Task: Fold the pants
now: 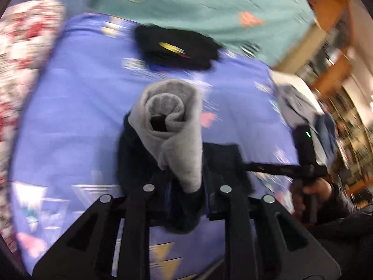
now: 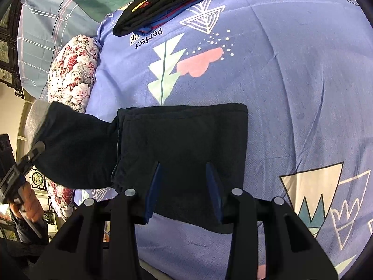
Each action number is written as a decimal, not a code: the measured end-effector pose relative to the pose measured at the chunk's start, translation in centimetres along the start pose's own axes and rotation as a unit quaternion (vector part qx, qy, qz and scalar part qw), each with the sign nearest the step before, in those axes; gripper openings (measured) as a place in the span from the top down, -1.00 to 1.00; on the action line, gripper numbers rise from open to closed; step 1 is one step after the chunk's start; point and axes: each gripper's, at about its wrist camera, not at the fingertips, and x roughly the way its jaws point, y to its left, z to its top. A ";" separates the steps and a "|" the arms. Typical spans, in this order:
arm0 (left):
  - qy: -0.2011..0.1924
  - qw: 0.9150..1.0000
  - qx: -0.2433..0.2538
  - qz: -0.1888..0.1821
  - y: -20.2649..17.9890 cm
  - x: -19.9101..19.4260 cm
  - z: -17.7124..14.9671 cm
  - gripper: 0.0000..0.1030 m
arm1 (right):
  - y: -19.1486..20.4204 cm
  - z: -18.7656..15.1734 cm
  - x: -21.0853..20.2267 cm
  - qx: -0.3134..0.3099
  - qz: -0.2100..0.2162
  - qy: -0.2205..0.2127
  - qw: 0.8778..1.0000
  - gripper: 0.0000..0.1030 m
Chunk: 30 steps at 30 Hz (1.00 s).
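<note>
Dark navy pants [image 2: 181,144] with a grey lining lie partly folded on the purple patterned bedspread [image 2: 291,81]. My left gripper [image 1: 186,184] is shut on the pants' end [image 1: 179,137], which is lifted and shows the rolled grey inside. In the right wrist view that lifted end [image 2: 70,144] hangs at the left, held by the left gripper [image 2: 30,156]. My right gripper [image 2: 184,170] is open just above the folded part of the pants, fingers apart and holding nothing. The right gripper also shows in the left wrist view [image 1: 303,170].
A stack of folded dark clothes [image 2: 163,0] lies at the far side of the bedspread. A floral pillow [image 2: 72,74] and a teal blanket [image 2: 77,2] lie to the left. Wooden shelves [image 1: 338,58] stand beyond the bed.
</note>
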 end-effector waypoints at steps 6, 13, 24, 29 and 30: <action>0.041 0.994 -0.064 -0.082 -1.3 7.2 -0.7 -0.62 | -0.9 -0.3 -0.3 0.019 -0.006 -0.002 1.000 0.16; -0.008 0.995 -0.088 -0.056 1.9 2.5 -0.4 -0.82 | -0.8 0.4 -0.2 0.035 0.018 -0.004 0.999 -0.27; 0.081 0.980 -0.160 0.091 7.5 7.2 -6.2 -0.82 | 5.1 4.3 4.5 -0.010 0.076 0.013 0.997 -0.64; 0.101 0.978 -0.162 0.082 6.7 8.6 -7.6 -0.82 | 6.9 5.0 7.6 -0.047 0.054 0.056 0.996 -0.64; 0.101 0.978 -0.162 0.081 6.6 8.8 -7.6 -0.82 | 7.1 4.9 8.6 -0.055 0.037 0.073 0.995 -0.62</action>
